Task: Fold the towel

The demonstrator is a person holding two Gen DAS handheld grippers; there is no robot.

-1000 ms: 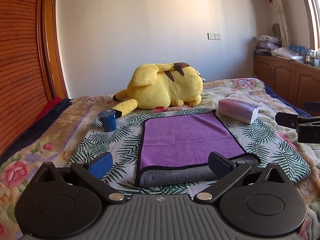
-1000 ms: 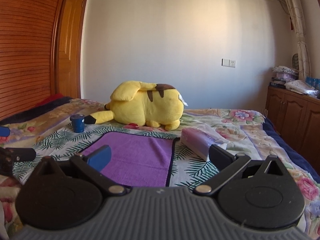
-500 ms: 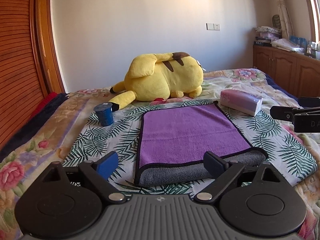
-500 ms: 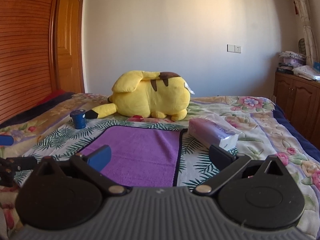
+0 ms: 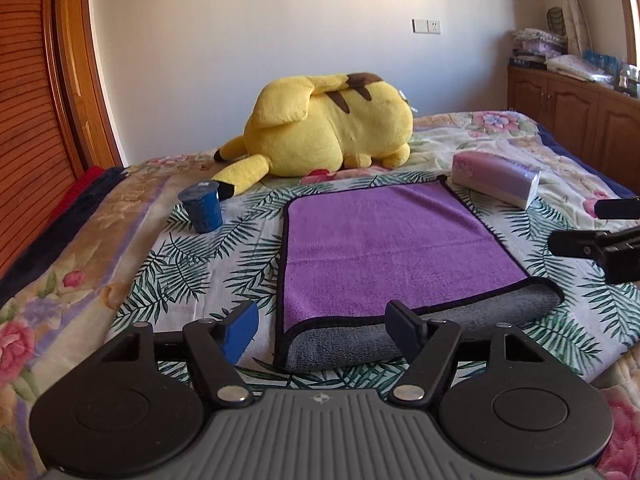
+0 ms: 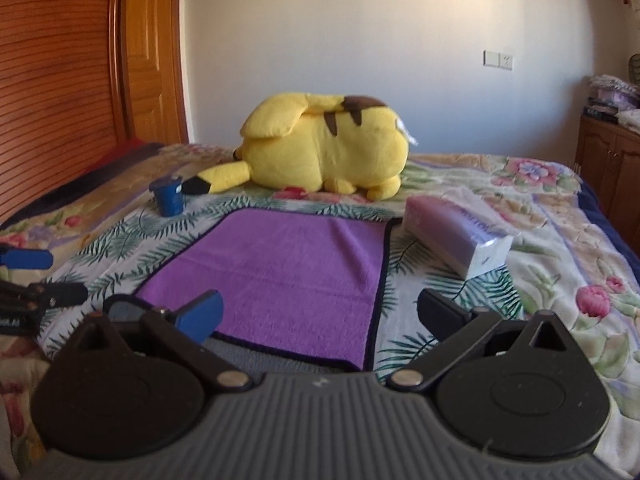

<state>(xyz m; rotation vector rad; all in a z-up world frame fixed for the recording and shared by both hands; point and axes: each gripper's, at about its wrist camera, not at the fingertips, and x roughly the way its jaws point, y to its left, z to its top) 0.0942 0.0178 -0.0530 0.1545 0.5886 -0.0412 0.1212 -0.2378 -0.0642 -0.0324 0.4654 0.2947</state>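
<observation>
Both grippers hover with fingers apart at the near edge of the purple towel (image 5: 396,248): left gripper (image 5: 324,332), right gripper (image 6: 320,316).

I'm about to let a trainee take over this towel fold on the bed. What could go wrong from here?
1. The towel already has its near edge turned over, showing grey; a shallow pinch there may catch only one layer.
2. The tissue pack lies close to the far right corner and the blue cup stands near the left side; a wide sweep could knock either.
3. Both the left gripper and right gripper are open above a soft quilt, which could get pinched too.
</observation>
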